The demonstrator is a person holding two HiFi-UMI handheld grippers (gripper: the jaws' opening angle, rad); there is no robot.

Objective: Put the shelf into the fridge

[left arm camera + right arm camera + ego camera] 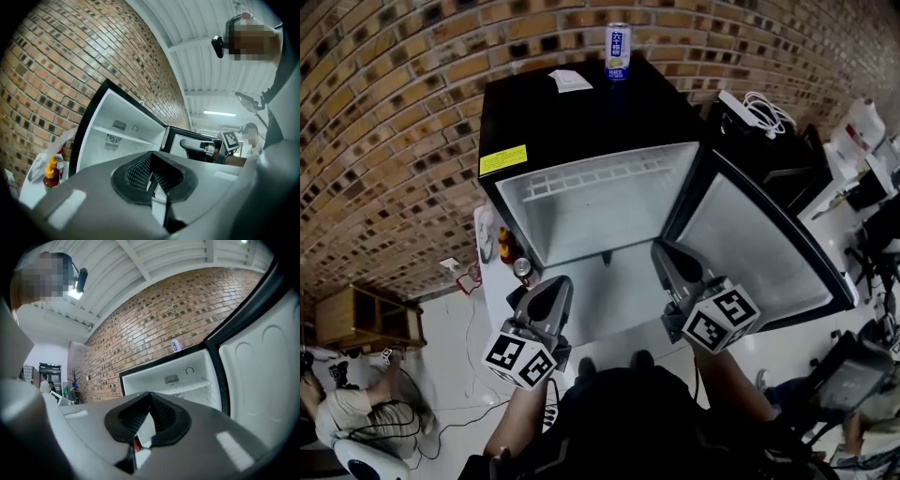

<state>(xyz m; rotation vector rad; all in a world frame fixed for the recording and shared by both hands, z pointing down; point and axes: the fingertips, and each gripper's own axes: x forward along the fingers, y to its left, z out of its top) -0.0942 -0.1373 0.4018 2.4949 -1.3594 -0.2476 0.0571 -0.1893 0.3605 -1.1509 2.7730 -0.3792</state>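
Listing what stands before us: one black fridge [581,112], its door [759,248] swung wide to our right and its white interior facing us. One white shelf [581,176] lies level across the upper part of that interior, also seen in the left gripper view [123,133] and the right gripper view [190,385]. One left tool [555,285], held in front of the fridge's lower left side, jaws closed together with nothing between them, as we confirm in its own view [151,176]. One right tool [666,255], held near the lower inner edge of the door, jaws likewise closed and empty [143,420]. Neither tool touches the shelf, and the two stand well apart. On the fridge top we count one blue-and-white can [618,52], upright near the back edge, and one white slip of paper [570,81] just beside it. One yellow label [503,160] is stuck at the front left corner. Beside the fridge on our left, a low white surface [490,286] carries one red bottle with a yellow cap [50,172]. Behind the door lies one white power strip [741,108] with a coiled cable.
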